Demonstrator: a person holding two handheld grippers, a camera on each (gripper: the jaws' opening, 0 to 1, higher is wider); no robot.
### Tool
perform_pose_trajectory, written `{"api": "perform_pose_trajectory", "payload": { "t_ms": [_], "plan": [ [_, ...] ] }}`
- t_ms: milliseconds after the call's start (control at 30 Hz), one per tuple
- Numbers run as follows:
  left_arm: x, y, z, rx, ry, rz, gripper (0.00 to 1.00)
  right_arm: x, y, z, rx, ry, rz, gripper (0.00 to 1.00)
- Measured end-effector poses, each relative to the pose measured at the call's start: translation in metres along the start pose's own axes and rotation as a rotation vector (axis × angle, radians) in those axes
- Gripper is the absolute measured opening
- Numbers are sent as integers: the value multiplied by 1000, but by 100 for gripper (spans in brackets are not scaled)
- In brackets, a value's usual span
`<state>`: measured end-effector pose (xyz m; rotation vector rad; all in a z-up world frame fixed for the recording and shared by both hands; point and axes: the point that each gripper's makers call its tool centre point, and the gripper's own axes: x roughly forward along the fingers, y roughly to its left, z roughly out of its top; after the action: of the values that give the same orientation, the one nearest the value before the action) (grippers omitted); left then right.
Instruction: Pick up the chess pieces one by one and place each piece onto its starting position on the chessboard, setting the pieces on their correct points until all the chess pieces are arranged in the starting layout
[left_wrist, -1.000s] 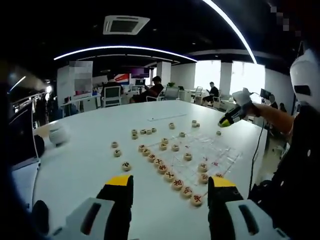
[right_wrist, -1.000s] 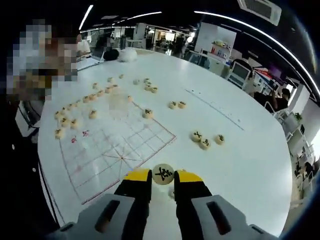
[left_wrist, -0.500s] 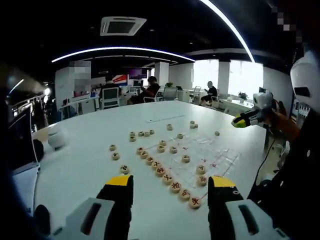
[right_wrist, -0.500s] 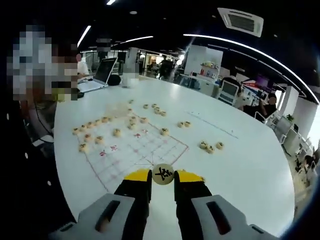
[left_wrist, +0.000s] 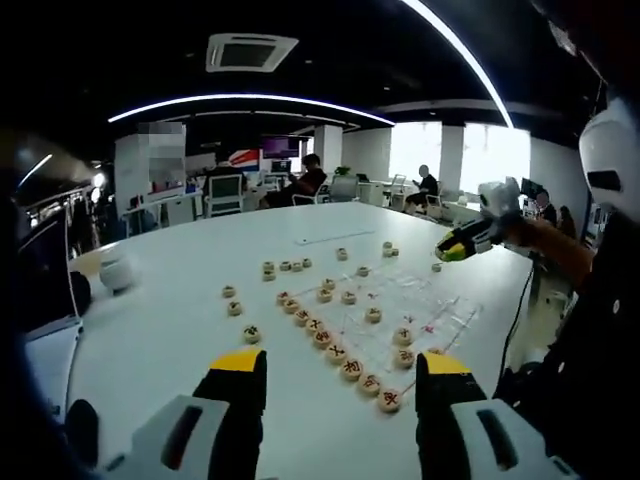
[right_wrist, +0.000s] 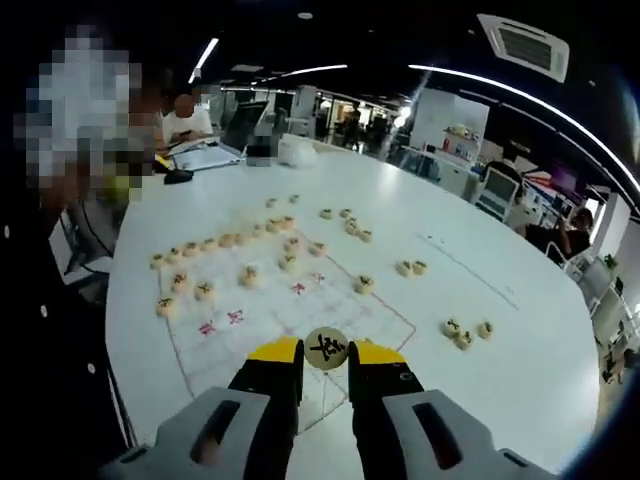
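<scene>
My right gripper (right_wrist: 326, 352) is shut on a round wooden chess piece (right_wrist: 326, 346) with a black character, held above the near edge of the clear chessboard (right_wrist: 262, 318). A row of wooden pieces (right_wrist: 222, 240) lines the board's far left side, and a few stand on inner points. Loose black-marked pieces (right_wrist: 462, 332) lie on the table to the right. My left gripper (left_wrist: 342, 372) hangs open and empty over the table, short of a row of red-marked pieces (left_wrist: 338, 352) along the chessboard (left_wrist: 412, 308). In the left gripper view the right gripper (left_wrist: 462, 240) hovers past the board's far side.
The big white oval table (left_wrist: 160, 330) carries a white jar-like object (left_wrist: 116, 272) at the left. A laptop (right_wrist: 222, 148) and a white bag (right_wrist: 297, 150) sit at the far end. A person's sleeve (left_wrist: 545, 245) reaches in from the right. People sit at desks behind.
The right gripper, still holding its piece, has swung back left and lower toward the board. The left gripper has stayed where it was, open.
</scene>
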<state>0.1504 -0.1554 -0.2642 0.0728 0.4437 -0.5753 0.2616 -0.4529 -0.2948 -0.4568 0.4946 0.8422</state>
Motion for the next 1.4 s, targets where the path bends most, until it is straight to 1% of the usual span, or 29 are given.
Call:
{"api": "perform_pose_trajectory", "payload": {
  "t_ms": [200, 300, 433, 600, 667, 800, 1100, 1133, 1200, 1233, 1267, 1300, 1400],
  "plan": [
    [-1, 2, -4, -9, 4, 6, 61, 49, 0, 11, -56, 49, 66, 20],
    [-2, 4, -6, -14, 5, 8, 61, 68, 2, 14, -71, 77, 88, 20],
    [-3, 5, -7, -20, 5, 14, 61, 89, 6, 11, -89, 116, 110, 20],
    [-5, 7, -11, -28, 10, 18, 61, 105, 7, 3, -86, 156, 124, 20],
    [-5, 8, -12, -30, 13, 20, 61, 107, 6, -1, -86, 174, 124, 20],
    [-3, 11, -13, -36, 16, 19, 61, 109, 4, -5, -79, 180, 119, 20],
    [2, 11, -14, -38, 21, 9, 61, 110, 5, -7, -54, 160, 127, 20],
    [2, 11, -14, -37, 22, 9, 61, 110, 5, -7, -56, 157, 127, 21],
    [2, 11, -14, -38, 21, 7, 61, 109, 4, -5, -70, 138, 116, 31],
    [2, 11, -14, -39, 21, 7, 61, 107, 3, -5, -66, 133, 113, 35],
    [2, 11, -13, -39, 21, 8, 61, 103, 1, -4, -52, 121, 109, 35],
    [2, 11, -13, -40, 20, 8, 61, 97, 0, 0, -28, 92, 102, 34],
    [1, 11, -13, -41, 19, 11, 61, 77, -8, 0, 17, 53, 72, 35]
  ]
}}
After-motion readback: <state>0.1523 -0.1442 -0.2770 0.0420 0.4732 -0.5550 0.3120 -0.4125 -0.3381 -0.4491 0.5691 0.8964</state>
